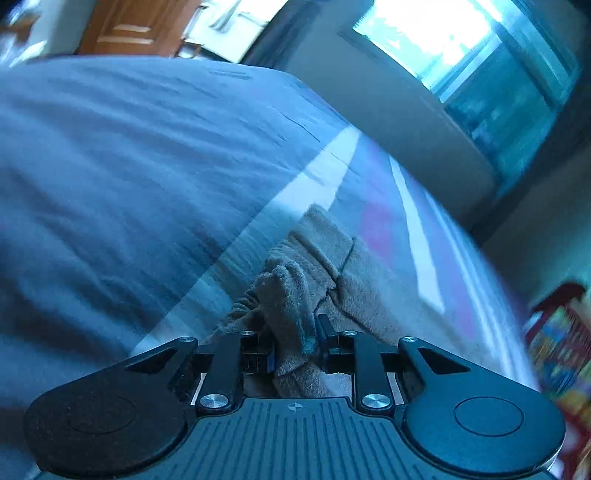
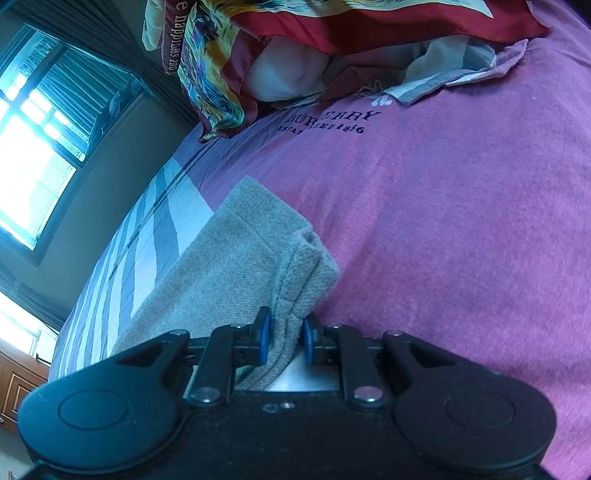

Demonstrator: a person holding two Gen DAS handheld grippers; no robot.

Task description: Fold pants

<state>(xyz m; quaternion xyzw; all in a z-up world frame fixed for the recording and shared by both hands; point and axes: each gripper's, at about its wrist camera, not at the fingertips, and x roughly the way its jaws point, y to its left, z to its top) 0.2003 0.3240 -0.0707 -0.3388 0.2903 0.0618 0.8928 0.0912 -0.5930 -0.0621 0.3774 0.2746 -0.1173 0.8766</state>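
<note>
Black gripper hardware fills the bottom of both views, and each tool has a bunch of the same beige-grey pants caught in it. On the left gripper [image 1: 295,343] the jaws are clamped on a crumpled wad of the pants [image 1: 295,295], the knit fabric standing up between the fingers in a rumpled tuft, with a flatter panel and a seam line spreading away behind it. On the right gripper [image 2: 283,341] the blue pads [image 2: 263,338] pinch a layered edge of the pants [image 2: 229,266]; several thicknesses of cloth show stacked at the grip, and from there the garment runs off to the left as a smooth, flat slab with a stitched hem and one square corner. The pants lie on the bed, partly on a purple-pink sheet [image 2: 443,240] and partly over its grey and white striped border [image 2: 147,236]. Only the right view shows the dark lettering printed on that sheet, a heap of red and yellow patterned cloth [image 2: 221,62] piled at the far end, and a white pillow [image 2: 288,77] under it. Only the left view, badly smeared by motion, shows a broad grey-blue blanket [image 1: 110,166] covering the bed's other side, and a wooden door [image 1: 129,26] beyond. A bright window [image 1: 461,55] appears in both.
</note>
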